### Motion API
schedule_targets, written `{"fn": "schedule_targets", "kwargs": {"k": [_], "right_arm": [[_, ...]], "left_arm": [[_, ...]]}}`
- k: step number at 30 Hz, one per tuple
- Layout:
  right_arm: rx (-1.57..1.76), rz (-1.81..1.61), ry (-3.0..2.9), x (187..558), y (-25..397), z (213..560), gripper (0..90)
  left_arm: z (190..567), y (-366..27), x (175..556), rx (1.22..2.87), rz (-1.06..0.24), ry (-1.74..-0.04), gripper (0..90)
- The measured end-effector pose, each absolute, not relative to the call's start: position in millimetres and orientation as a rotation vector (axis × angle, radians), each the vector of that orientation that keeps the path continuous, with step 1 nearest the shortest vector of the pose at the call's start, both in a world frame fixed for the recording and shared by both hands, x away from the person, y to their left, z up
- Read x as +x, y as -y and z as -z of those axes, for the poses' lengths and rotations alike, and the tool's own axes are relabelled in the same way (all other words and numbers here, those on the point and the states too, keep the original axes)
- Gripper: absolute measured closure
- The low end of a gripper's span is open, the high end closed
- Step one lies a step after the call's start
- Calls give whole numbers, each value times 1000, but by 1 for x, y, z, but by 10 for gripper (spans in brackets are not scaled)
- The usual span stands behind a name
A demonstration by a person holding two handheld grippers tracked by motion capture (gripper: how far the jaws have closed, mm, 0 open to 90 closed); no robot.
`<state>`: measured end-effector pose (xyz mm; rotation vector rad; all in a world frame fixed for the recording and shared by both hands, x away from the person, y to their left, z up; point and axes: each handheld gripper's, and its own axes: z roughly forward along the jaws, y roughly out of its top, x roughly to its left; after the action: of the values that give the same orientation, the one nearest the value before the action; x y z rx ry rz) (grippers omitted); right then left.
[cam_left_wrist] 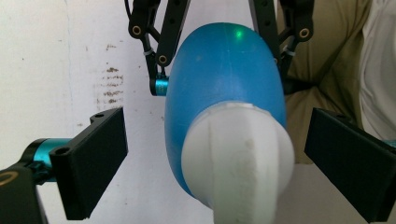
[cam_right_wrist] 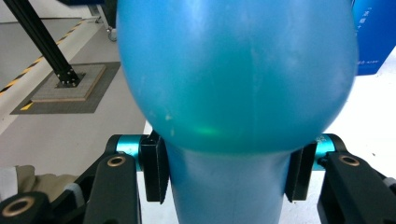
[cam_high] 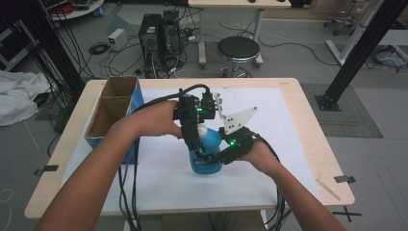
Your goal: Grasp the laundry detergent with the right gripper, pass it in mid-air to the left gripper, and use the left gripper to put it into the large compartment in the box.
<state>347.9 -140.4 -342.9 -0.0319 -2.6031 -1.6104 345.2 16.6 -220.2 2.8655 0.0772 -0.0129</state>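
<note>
- At desk centre (cam_high: 288, 144), on the white sheet: blue bottle (cam_high: 206, 156) with white cap (cam_high: 202, 130), standing more or less upright, maybe tipped a little toward 12 o'clock.
- Right hand-held gripper (cam_high: 211, 159) coming in from 3 o'clock, clamped on the bottle's narrower waist; in the right gripper view, both pads pressed against blue plastic (cam_right_wrist: 224, 186), bulging body swelling above them.
- Left hand-held gripper (cam_high: 195, 137) dropping in from 10 o'clock, directly over the cap.
- In the left gripper view, looking straight down the bottle's long axis: cap (cam_left_wrist: 238, 158) dead between the two black pads (cam_left_wrist: 93, 158), clear daylight on both sides, nothing held, jaws spread wide.
- Long axis of the bottle running near vertical, in line with the left hand-held gripper's approach; left clearly the nearer to the cap, right busy bracing the body.
- Likely call: body steadied, cap about to be pinched and twisted; needs the left jaws to close square on the cap's ribbed sides.
- Off at 9 o'clock: open cardboard box (cam_high: 113, 103) in its blue case, well apart from the action.
</note>
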Motion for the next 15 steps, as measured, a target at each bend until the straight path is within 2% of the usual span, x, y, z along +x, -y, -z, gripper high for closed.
{"fn": "schedule_targets", "kwargs": {"k": [11, 15], "right_arm": [[-34, 1608, 2607, 348, 142, 342, 447], [-39, 1615, 2601, 348, 142, 341, 447]], "left_arm": [[225, -10, 347, 2897, 8, -57, 75], [226, -10, 347, 2906, 28, -33, 168]]}}
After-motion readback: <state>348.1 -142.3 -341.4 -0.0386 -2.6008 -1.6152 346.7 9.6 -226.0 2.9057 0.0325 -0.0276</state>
